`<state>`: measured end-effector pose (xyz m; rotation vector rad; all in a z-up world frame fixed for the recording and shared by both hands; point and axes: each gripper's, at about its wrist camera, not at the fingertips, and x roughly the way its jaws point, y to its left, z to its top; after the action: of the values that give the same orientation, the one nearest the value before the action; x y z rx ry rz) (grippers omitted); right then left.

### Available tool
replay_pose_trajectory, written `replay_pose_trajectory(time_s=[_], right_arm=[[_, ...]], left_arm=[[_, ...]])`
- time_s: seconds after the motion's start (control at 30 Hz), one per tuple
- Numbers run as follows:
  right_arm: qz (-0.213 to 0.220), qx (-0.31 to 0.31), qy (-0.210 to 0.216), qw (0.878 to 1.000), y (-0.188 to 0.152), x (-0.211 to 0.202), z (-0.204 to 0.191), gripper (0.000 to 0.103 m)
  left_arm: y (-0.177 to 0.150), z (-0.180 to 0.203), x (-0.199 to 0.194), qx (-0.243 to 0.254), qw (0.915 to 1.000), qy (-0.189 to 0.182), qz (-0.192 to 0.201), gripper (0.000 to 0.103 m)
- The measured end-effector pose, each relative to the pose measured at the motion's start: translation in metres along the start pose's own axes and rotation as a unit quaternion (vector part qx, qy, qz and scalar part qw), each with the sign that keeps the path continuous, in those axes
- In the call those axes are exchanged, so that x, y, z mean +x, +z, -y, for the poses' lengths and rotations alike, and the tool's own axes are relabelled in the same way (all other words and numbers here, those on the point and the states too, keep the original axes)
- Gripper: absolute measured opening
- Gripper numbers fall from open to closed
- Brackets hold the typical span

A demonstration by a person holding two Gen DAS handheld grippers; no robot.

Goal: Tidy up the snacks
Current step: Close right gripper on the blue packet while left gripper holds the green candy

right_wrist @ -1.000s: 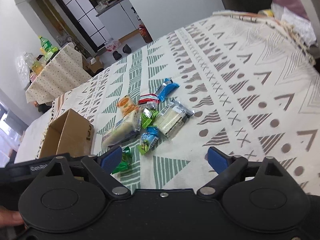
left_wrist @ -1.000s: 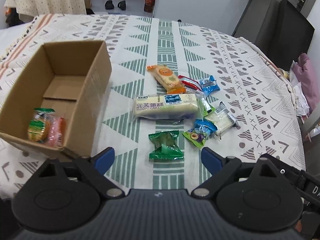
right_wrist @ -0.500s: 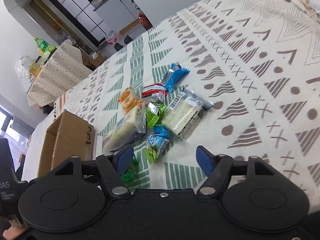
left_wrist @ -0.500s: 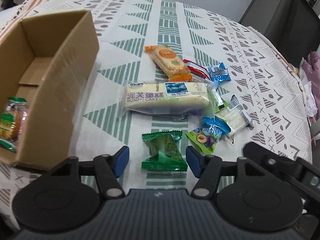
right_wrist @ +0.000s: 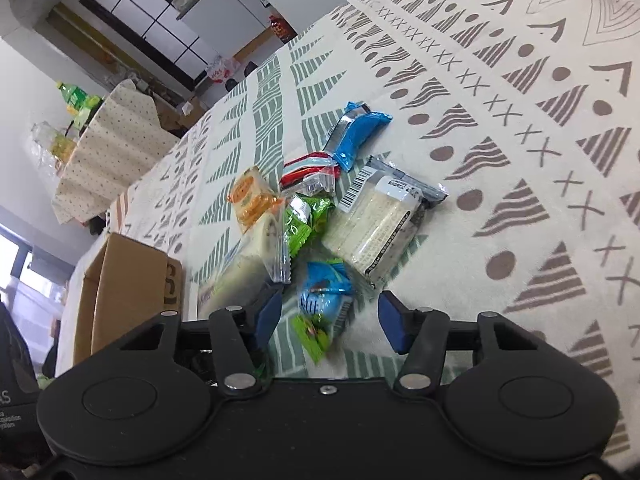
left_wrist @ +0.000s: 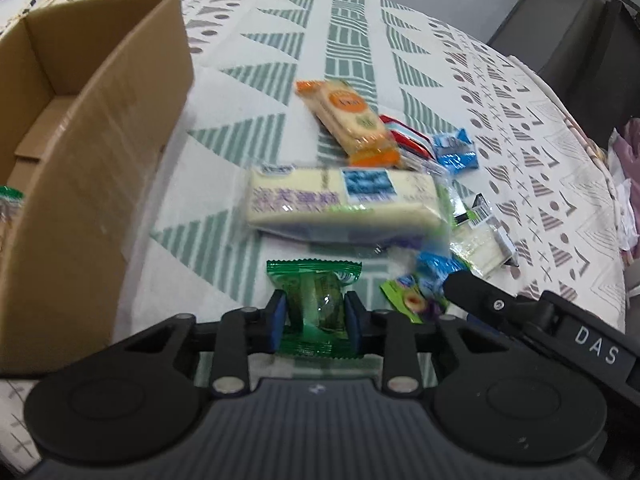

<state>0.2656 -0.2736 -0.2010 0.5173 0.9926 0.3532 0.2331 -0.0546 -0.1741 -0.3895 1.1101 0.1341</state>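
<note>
A green snack packet (left_wrist: 314, 304) lies on the patterned cloth (left_wrist: 352, 48). My left gripper (left_wrist: 315, 322) has its jaws closing, and both blue pads (left_wrist: 277, 322) press on the packet's sides. A small blue-and-green packet (right_wrist: 324, 300) lies between the closing jaws of my right gripper (right_wrist: 332, 320), with a gap on each side. Behind them lies a heap: a long cake pack (left_wrist: 344, 204), an orange cracker pack (left_wrist: 348, 116), a blue packet (right_wrist: 358, 132) and a white wafer pack (right_wrist: 380, 224). An open cardboard box (left_wrist: 100, 200) stands at the left.
Inside the box, a green-topped packet (left_wrist: 8, 200) shows at the picture's left edge. The right gripper's black housing (left_wrist: 560, 332) reaches in from the lower right of the left wrist view. The bare cloth (right_wrist: 540, 140) stretches to the right of the heap.
Both grippers have come down toward the snacks and their jaws have narrowed. The left pads now sit against the green packet, and the right jaws now flank the blue-and-green packet.
</note>
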Motion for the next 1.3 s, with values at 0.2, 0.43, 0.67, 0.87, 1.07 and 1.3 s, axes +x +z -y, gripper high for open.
replay_pose_trajectory(time_s=[0.2, 0.43, 0.67, 0.87, 1.07, 1.3], right_arm=[[-0.004, -0.010, -0.014, 1.000, 0.000, 0.013, -0.005, 0.042], [-0.001, -0.013, -0.016, 1.000, -0.004, 0.004, -0.004, 0.029], [0.010, -0.010, -0.013, 1.000, -0.012, -0.021, -0.011, 0.027], [0.031, -0.037, -0.034, 0.998, -0.018, -0.043, -0.025, 0.027], [0.057, -0.046, -0.027, 0.997, -0.021, -0.067, -0.044, 0.027], [0.080, -0.067, -0.010, 0.994, -0.022, -0.085, -0.072, 0.027]], left_arm=[[0.006, -0.011, -0.004, -0.004, 0.9999, 0.013, 0.008, 0.029], [0.006, -0.009, -0.017, 0.006, 0.9998, 0.010, 0.016, 0.029], [0.006, -0.006, -0.045, 0.015, 0.9994, 0.002, 0.030, 0.029], [0.005, -0.011, -0.070, 0.021, 0.9987, -0.003, 0.046, 0.029], [0.001, -0.020, -0.094, 0.021, 0.9981, -0.006, 0.058, 0.029], [-0.001, -0.030, -0.123, 0.010, 0.9967, -0.012, 0.079, 0.029]])
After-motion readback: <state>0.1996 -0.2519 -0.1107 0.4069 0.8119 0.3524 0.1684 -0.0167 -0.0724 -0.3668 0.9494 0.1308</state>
